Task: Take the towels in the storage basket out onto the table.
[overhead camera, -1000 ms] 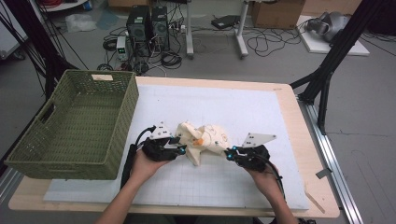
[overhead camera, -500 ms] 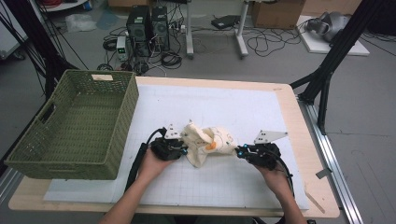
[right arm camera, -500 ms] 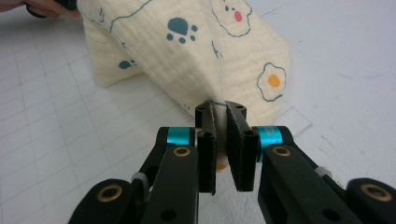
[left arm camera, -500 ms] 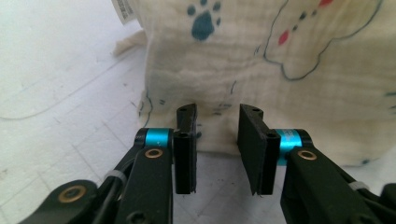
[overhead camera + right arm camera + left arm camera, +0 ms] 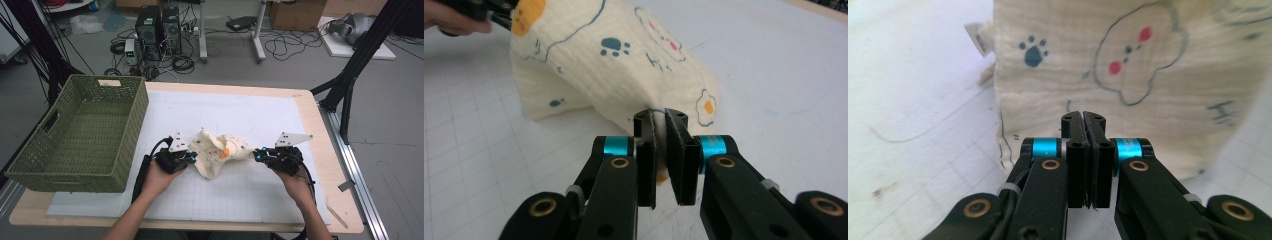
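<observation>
Left gripper (image 5: pixel 191 158) and right gripper (image 5: pixel 257 154) each pinch an edge of the cream printed cloth (image 5: pixel 217 155), lifted and sagging above the worktop (image 5: pixel 260 195); uneven pulling could tug the right's thin hold free.

We see a soft, crinkled cream cloth (image 5: pixel 217 155) with a matt printed weave, lying on a smooth white gridded mat (image 5: pixel 240 112). The table's (image 5: pixel 330 200) edge looks like pale wood, and the green basket (image 5: pixel 75 132) like woven plastic.
</observation>
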